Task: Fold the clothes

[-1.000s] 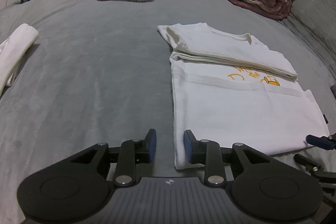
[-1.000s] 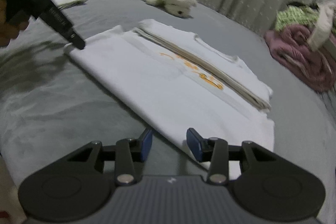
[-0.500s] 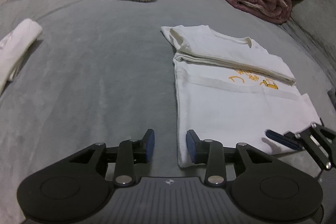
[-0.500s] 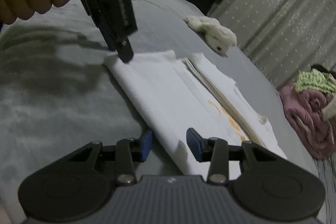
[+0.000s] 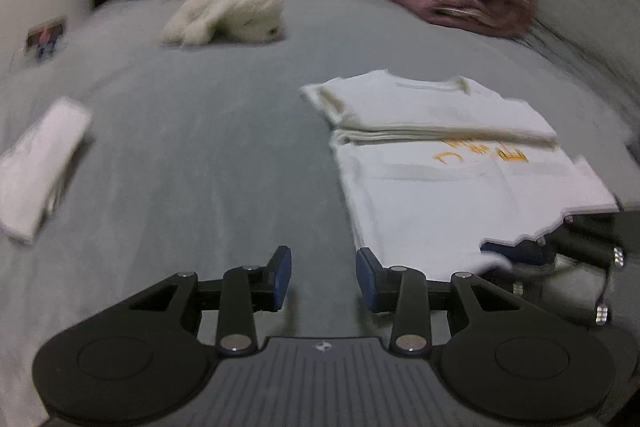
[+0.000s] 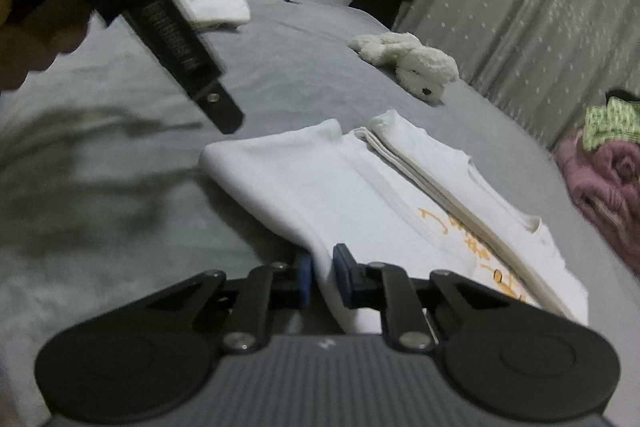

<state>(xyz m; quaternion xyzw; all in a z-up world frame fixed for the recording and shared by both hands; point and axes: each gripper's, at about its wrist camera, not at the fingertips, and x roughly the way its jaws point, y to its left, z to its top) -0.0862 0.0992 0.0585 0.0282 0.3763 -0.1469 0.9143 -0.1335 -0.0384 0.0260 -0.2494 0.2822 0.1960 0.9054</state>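
1. The grey bed (image 5: 208, 155) carries everything.
2. The white shirt (image 5: 440, 195), partly folded, lies flat on the bed, with the plush toy (image 5: 232, 15) beyond it.
3. The right gripper (image 6: 322, 275) pinches the shirt's near corner.
4. The left gripper (image 5: 323, 277) is beside the shirt's other near corner, jaws spread and empty.

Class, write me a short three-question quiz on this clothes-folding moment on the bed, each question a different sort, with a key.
1. True or false: the left gripper is gripping the white T-shirt.
2. Which gripper has its fingers around the shirt's hem? A. left B. right C. neither
3. Fill in: the shirt's print is ____ in colour.

Key: 1 false; 2 B; 3 orange.
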